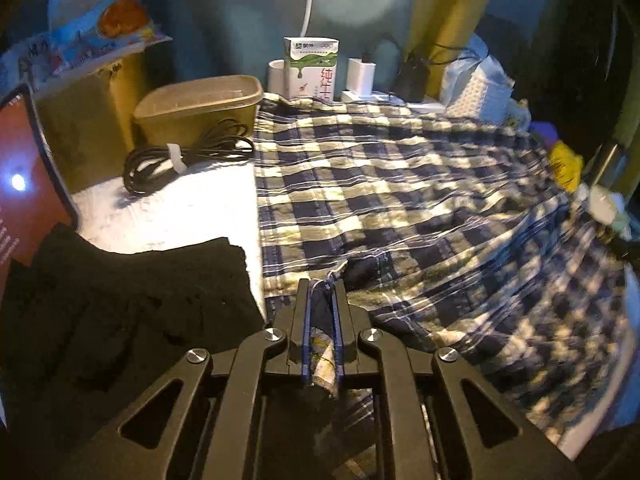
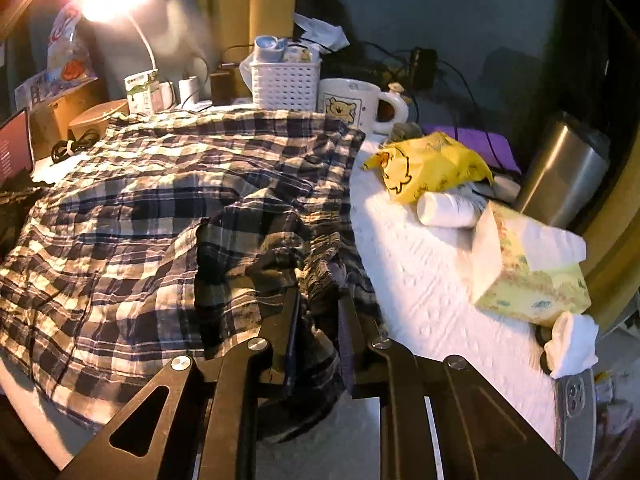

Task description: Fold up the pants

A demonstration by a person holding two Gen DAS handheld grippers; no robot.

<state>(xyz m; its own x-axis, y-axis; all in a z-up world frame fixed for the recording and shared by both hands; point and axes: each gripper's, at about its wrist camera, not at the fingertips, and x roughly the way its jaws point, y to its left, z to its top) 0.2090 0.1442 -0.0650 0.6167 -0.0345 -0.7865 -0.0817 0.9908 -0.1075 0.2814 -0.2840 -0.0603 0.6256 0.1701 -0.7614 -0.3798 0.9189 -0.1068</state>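
Plaid pants [image 1: 400, 184] filled the left wrist view from the centre out to three o'clock, spread over a white-covered desk [image 1: 180, 208]. At six o'clock the left claw [image 1: 323, 292] was clamped on a bunched edge of the fabric, a strip of plaid pinched between its two fingers. A black garment [image 1: 120, 300] lay at eight o'clock, just beside the pants. Toward eleven o'clock sat a clear lidded container [image 1: 200, 108] with a coiled black cable [image 1: 184, 156] in front of it, and a milk carton [image 1: 312, 68] stood at twelve o'clock behind the cloth.

In the right wrist view the pants [image 2: 160, 200] covered the desk [image 2: 420, 272] from nine o'clock to the centre. The right claw [image 2: 320, 300] at six o'clock had closed on a rumpled fold of their near edge, cloth gathered between its fingers. A white basket [image 2: 286, 84] and a bear mug [image 2: 352, 106] stood at twelve o'clock; a yellow bag [image 2: 424, 164], a white bottle [image 2: 448, 210] and a tissue box [image 2: 528, 272] lay toward three o'clock.
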